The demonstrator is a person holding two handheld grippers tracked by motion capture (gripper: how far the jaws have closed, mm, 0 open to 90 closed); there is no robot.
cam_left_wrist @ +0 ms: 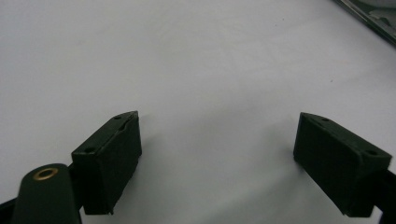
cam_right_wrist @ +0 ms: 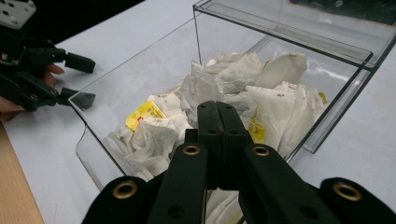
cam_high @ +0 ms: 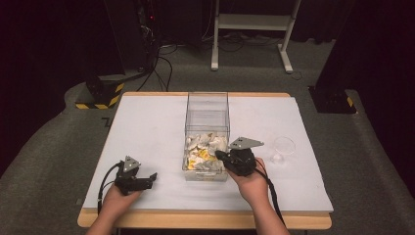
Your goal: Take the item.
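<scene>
A clear plastic box [cam_high: 207, 105] stands mid-table, its near half heaped with white tea bags [cam_high: 204, 147], some with yellow tags. My right gripper [cam_high: 219, 155] hangs over the box's near right corner, pointing in. In the right gripper view its jaws [cam_right_wrist: 218, 112] are pressed together just above the tea bags [cam_right_wrist: 233, 77], and nothing shows between them. My left gripper [cam_high: 152, 177] rests on the white table at the near left, pointing right toward the box. The left gripper [cam_left_wrist: 217, 154] has its jaws wide apart over bare table, holding nothing.
A small clear glass bowl [cam_high: 284, 146] sits right of the box. The white table top [cam_high: 147, 122] has a wooden front edge [cam_high: 205, 220]. The box's transparent rim [cam_right_wrist: 280, 32] rises ahead of the right jaws. Behind the table are a white frame's legs [cam_high: 286, 54] and floor cables.
</scene>
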